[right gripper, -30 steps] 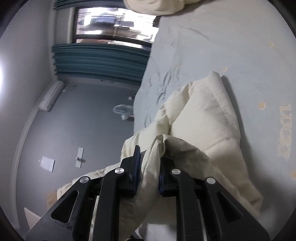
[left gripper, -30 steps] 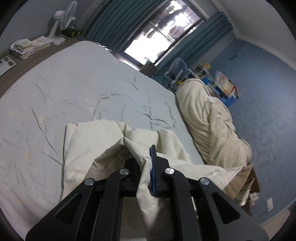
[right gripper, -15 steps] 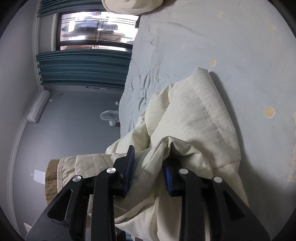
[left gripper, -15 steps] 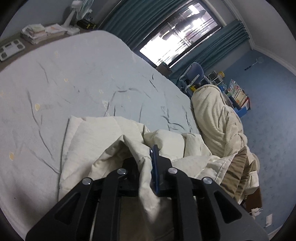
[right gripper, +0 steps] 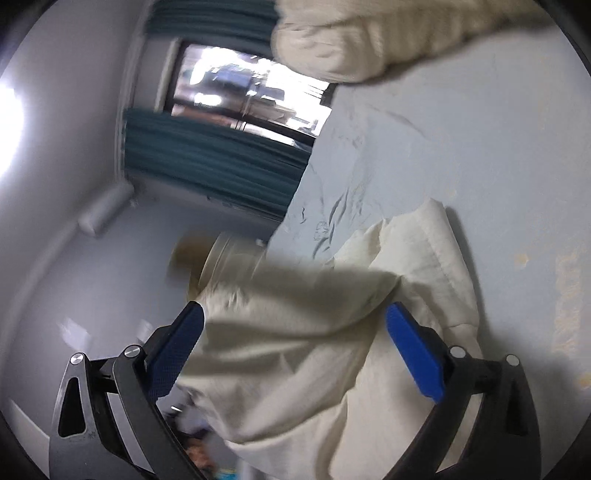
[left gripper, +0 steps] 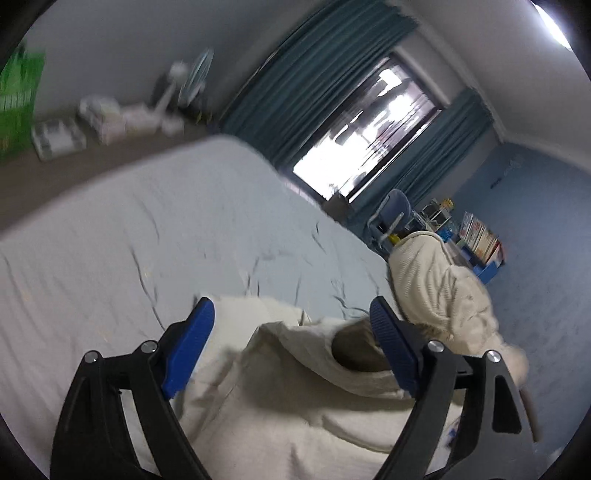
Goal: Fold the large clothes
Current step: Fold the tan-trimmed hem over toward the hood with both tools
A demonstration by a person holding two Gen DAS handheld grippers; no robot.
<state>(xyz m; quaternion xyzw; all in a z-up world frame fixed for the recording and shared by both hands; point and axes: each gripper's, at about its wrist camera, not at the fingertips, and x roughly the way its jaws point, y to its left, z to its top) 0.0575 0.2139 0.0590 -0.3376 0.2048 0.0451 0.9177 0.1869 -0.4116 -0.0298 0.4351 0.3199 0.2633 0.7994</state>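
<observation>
Cream garment (left gripper: 303, 398) heaped on bed (left gripper: 147, 236), left gripper (left gripper: 291, 317) and right gripper (right gripper: 295, 321) jaws spread wide, grasping nothing

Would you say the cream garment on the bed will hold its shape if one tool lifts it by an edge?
Probably not: the garment lies in soft, rumpled folds, so it should droop. It looks thick and bulky, so likely fairly heavy. A single pinch may let layers slide.

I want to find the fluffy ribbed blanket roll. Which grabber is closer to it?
Probably the left gripper: the ribbed blanket roll lies just beyond its right finger. From the right gripper, the roll sits far across the bed.
</observation>
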